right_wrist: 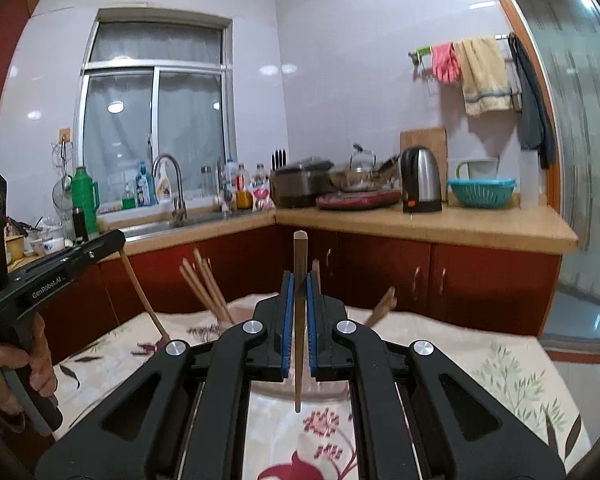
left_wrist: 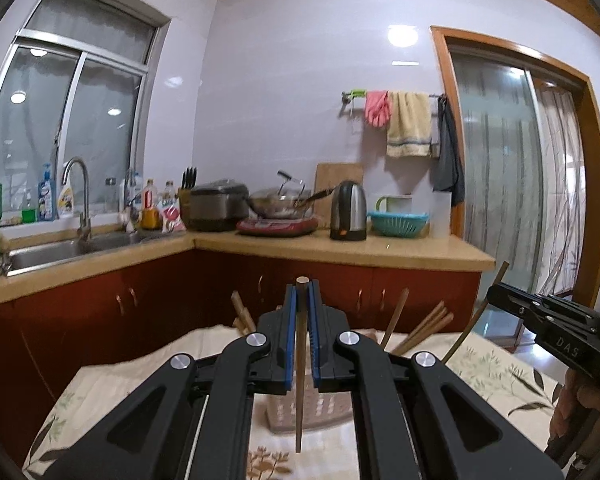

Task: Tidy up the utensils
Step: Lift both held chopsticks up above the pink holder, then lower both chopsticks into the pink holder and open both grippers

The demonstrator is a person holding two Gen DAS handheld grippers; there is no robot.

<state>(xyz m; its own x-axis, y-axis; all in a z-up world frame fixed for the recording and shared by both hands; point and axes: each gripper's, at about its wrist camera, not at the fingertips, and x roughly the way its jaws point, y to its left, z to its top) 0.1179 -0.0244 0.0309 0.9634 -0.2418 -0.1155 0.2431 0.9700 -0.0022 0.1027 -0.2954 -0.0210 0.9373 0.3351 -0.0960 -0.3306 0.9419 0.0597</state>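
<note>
My left gripper [left_wrist: 301, 292] is shut on a brown wooden chopstick [left_wrist: 299, 380] held upright, its thin tip hanging above a pale perforated utensil basket [left_wrist: 324, 412] on the table. My right gripper [right_wrist: 299, 280] is shut on another wooden chopstick [right_wrist: 299, 320], also upright above the table. Several chopsticks [left_wrist: 424, 328] stand leaning in the basket; they also show in the right wrist view [right_wrist: 206, 284]. The right gripper's body [left_wrist: 548, 320] shows at the right of the left wrist view, and the left gripper's body [right_wrist: 60, 272] at the left of the right wrist view.
A floral tablecloth [right_wrist: 500, 364] covers the table. Behind it runs an L-shaped kitchen counter [left_wrist: 340, 248] with red cabinets, a sink [left_wrist: 60, 248], a kettle [left_wrist: 348, 210], a wok, a rice cooker and a teal basket [left_wrist: 398, 222]. A glass door [left_wrist: 520, 180] is at right.
</note>
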